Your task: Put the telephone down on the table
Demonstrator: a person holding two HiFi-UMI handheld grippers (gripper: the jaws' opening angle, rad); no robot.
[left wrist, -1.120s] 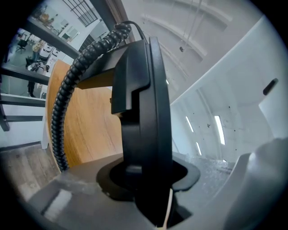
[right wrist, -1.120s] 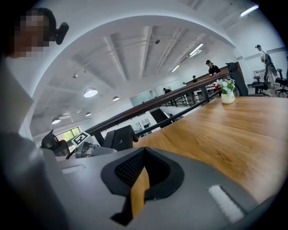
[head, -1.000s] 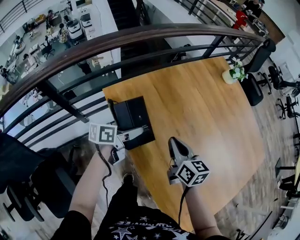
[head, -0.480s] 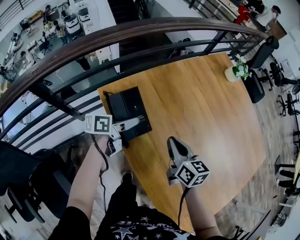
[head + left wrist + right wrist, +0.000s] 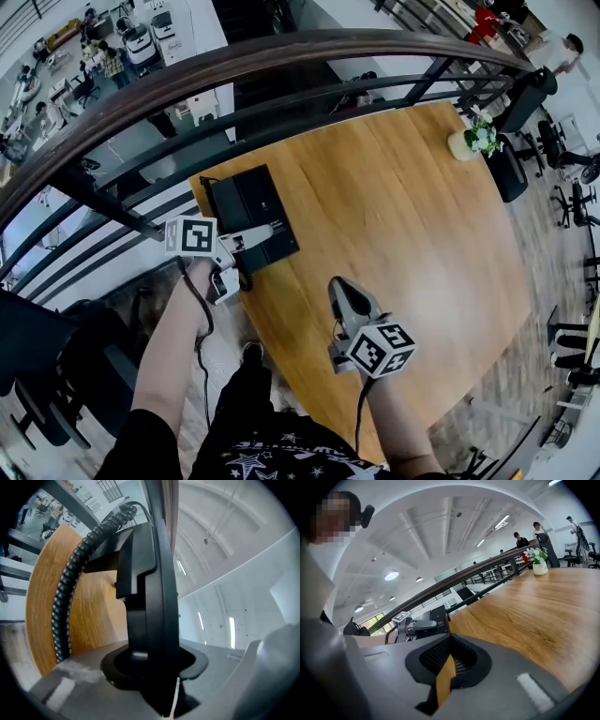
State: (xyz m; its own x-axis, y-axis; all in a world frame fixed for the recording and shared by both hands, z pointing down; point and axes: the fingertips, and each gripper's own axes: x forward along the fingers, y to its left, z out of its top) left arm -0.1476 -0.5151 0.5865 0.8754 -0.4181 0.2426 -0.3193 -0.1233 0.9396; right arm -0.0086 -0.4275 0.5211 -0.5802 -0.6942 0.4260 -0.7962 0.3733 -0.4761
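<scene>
While my left gripper (image 5: 246,246) clamps the black plastic telephone handset (image 5: 150,597), it hangs at the light wooden table's (image 5: 394,216) corner.
Let go so near the table's edge, it could slide off, dragged by its black coiled cord (image 5: 70,588); my right gripper (image 5: 446,667), nearly closed, holds nothing.

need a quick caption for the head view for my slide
The left gripper clamps the black telephone at the wooden table's corner by the railing; the empty right gripper hovers alongside.

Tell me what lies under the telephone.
A corner of the wooden table lies under the telephone, held by the left gripper. Whether they touch is hidden beneath it.
</scene>
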